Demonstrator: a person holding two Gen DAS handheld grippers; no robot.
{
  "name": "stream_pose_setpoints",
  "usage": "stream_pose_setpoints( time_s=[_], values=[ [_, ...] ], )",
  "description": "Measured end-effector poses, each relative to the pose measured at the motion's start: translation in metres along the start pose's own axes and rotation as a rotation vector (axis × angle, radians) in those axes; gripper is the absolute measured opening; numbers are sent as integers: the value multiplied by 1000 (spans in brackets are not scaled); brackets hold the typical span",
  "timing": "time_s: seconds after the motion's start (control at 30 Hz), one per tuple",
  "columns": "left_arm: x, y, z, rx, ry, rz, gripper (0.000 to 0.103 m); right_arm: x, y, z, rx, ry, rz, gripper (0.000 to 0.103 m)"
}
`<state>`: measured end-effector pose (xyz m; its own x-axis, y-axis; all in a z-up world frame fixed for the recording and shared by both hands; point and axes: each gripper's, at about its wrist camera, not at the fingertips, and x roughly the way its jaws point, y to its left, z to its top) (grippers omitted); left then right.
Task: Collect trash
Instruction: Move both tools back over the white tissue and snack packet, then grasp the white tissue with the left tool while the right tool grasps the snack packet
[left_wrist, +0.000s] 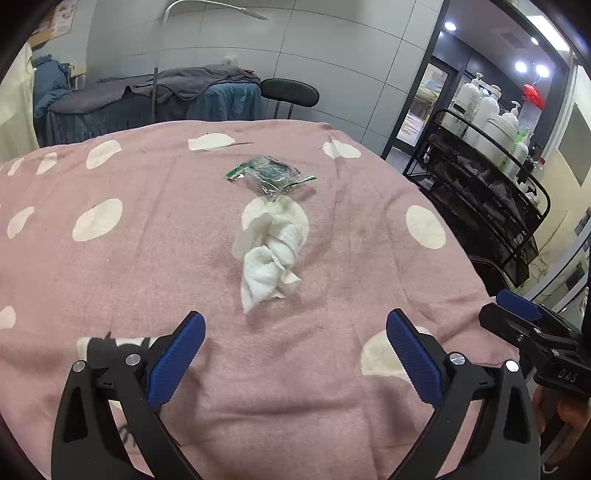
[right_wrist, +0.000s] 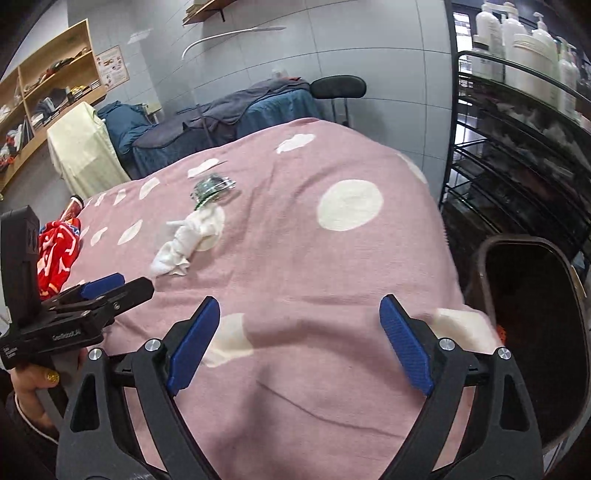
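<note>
A crumpled white tissue (left_wrist: 267, 251) lies on the pink polka-dot blanket (left_wrist: 129, 266), just ahead of my open, empty left gripper (left_wrist: 295, 325). A crinkled green-and-clear plastic wrapper (left_wrist: 269, 175) lies just beyond the tissue. In the right wrist view the tissue (right_wrist: 188, 236) and the wrapper (right_wrist: 212, 188) sit to the far left, and the left gripper (right_wrist: 107, 288) shows there at the left edge. My right gripper (right_wrist: 299, 314) is open and empty over the blanket (right_wrist: 314, 266). A dark trash bin (right_wrist: 532, 314) stands open beside the bed at the right.
A black wire cart (left_wrist: 491, 192) with white pump bottles (left_wrist: 484, 110) stands right of the bed. A red printed packet (right_wrist: 55, 254) lies at the blanket's left edge. Another bed with blue and grey covers (left_wrist: 155, 99) and a black stool (left_wrist: 290, 92) are behind.
</note>
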<state>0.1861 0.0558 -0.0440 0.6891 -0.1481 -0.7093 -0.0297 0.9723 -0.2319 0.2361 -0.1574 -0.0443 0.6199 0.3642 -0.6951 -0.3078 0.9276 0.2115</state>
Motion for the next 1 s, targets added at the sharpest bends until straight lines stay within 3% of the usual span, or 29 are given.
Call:
stream_pose_setpoints(
  time_s=[0.2, 0.5, 0.7, 0.87, 1.0],
  values=[
    [16, 13, 16, 22, 16, 40, 96, 11, 11, 1, -11, 26, 7, 88],
    [50, 11, 42, 41, 62, 70, 85, 17, 8, 4, -2, 35, -9, 89],
    [65, 10, 48, 58, 96, 98, 65, 18, 11, 4, -12, 41, -12, 89],
    [58, 16, 44, 35, 99, 51, 32, 22, 13, 6, -18, 47, -12, 89],
    [45, 20, 39, -4, 81, 22, 27, 23, 16, 7, -28, 51, -9, 89]
  ],
)
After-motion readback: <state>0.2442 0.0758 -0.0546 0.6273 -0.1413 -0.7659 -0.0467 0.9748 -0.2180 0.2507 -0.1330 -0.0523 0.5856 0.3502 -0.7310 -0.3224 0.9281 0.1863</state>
